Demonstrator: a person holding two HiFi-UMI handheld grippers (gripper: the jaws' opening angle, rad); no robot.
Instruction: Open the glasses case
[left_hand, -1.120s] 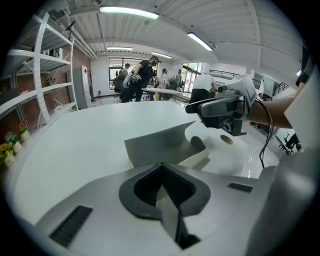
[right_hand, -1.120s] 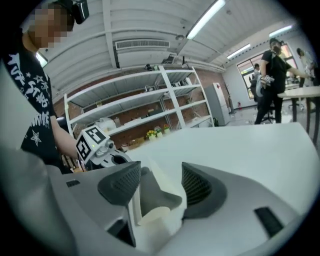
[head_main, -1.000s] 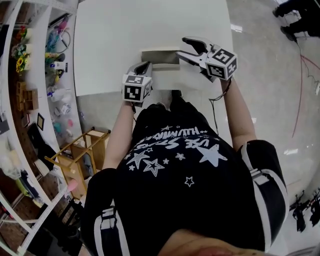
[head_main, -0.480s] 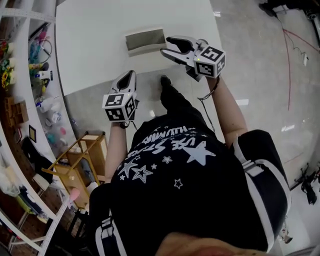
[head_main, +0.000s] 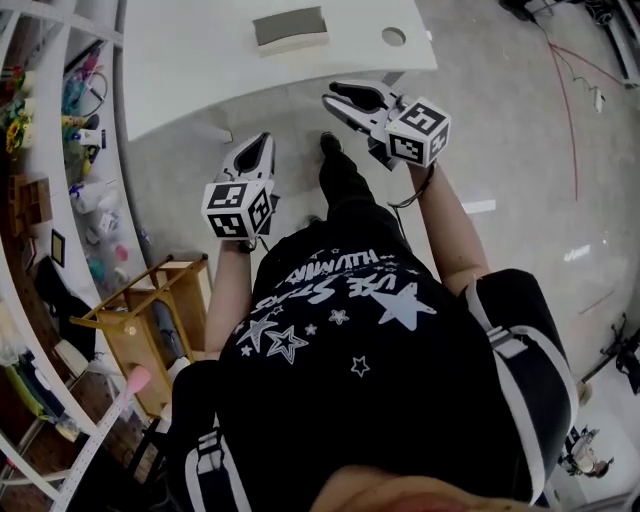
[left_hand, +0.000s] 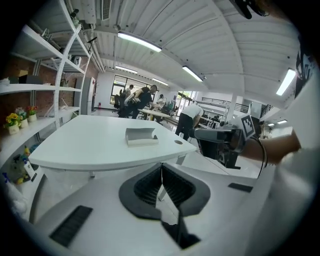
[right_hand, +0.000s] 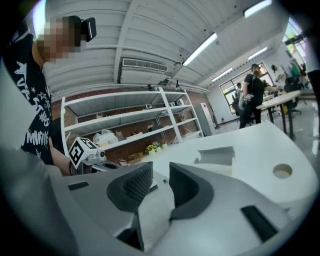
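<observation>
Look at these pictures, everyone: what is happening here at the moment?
A person stands back from the white table with a gripper in each hand, both held in the air short of the table's edge. The glasses case sits alone on the table, its lid apparently raised, and neither gripper touches it. The left gripper has its jaws together with nothing in them. The right gripper has just been closing its jaws. They stand slightly apart and are also empty.

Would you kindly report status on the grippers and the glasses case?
Left gripper shut, empty. Right gripper part-open, just been closing, nothing between. Grey rectangular glasses case open on white table, apart from both. No obstruction.
</observation>
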